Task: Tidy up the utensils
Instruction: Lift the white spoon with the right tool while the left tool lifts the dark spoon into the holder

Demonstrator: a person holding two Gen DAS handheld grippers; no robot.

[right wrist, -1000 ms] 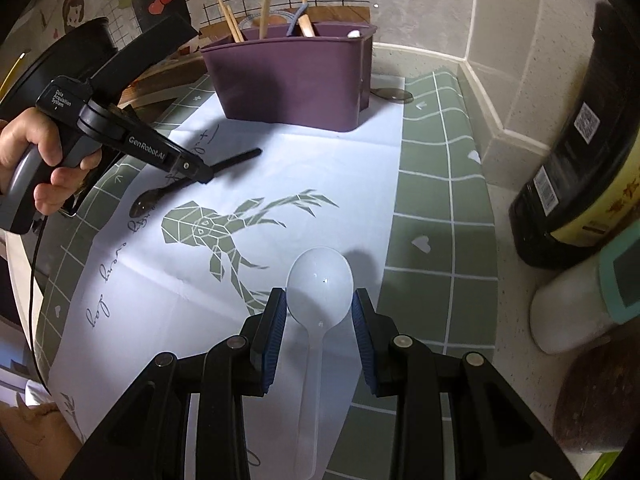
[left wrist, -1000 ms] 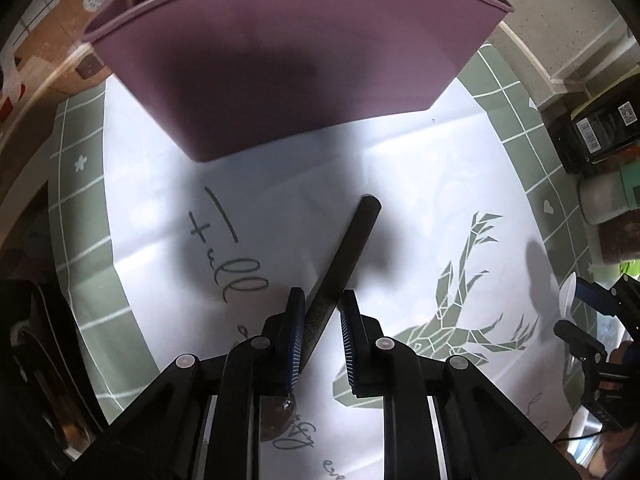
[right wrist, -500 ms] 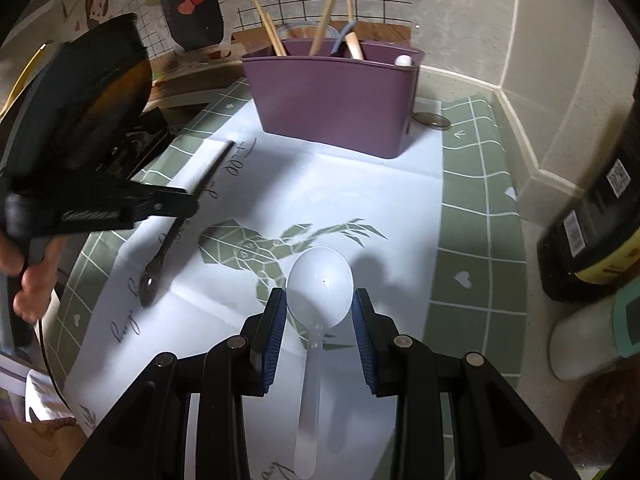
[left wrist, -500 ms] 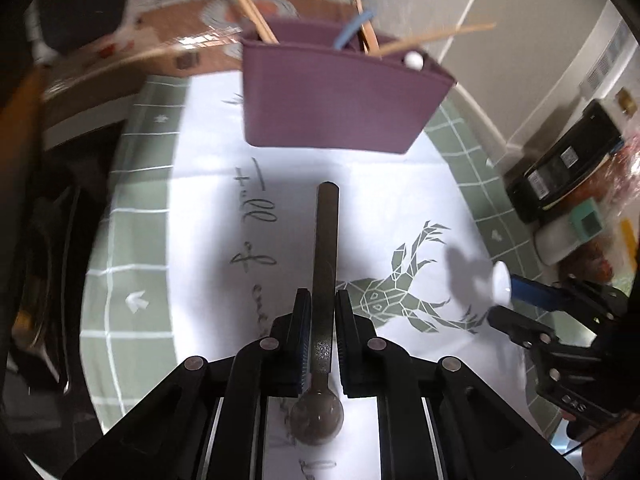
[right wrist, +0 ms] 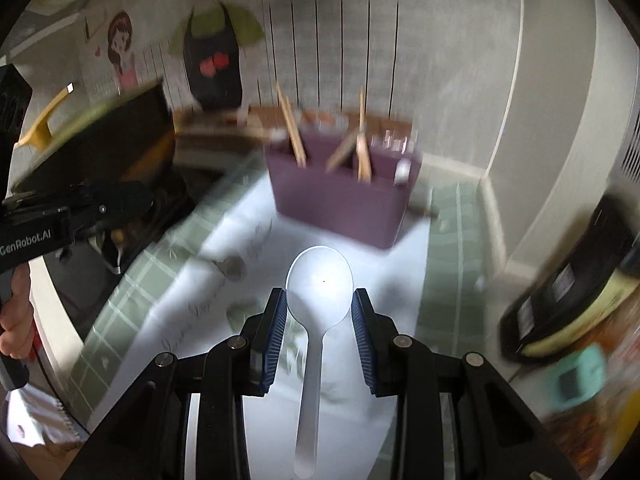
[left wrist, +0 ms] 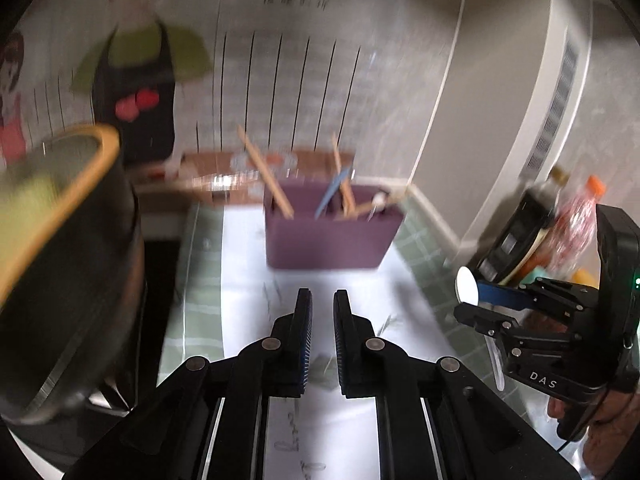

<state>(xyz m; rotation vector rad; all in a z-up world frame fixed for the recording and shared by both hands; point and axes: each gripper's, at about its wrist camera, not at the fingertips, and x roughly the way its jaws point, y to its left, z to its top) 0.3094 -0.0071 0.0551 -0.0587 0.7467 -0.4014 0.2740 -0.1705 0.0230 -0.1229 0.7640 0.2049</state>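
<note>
A purple utensil holder [left wrist: 332, 236] with chopsticks and spoons stands at the back of the white mat; it also shows in the right wrist view [right wrist: 340, 204]. My right gripper [right wrist: 320, 312] is shut on a white plastic spoon [right wrist: 318, 300], held by its bowl above the mat; the spoon [left wrist: 467, 291] also shows in the left wrist view. My left gripper [left wrist: 320, 320] has a narrow gap between its fingers and nothing shows between them. The dark spoon is not in view. Both views are blurred by motion.
A dark pot [left wrist: 60, 260] with a yellow rim is close on the left. Bottles and jars [left wrist: 540, 232] stand at the right by the wall corner. The white deer-print mat [right wrist: 360, 360] lies on a green checked cloth [right wrist: 448, 288].
Both grippers have risen and tilted up toward the wall. The dark spoon that lay between my left fingers is gone from view. The right gripper has lifted the white spoon off the mat.
</note>
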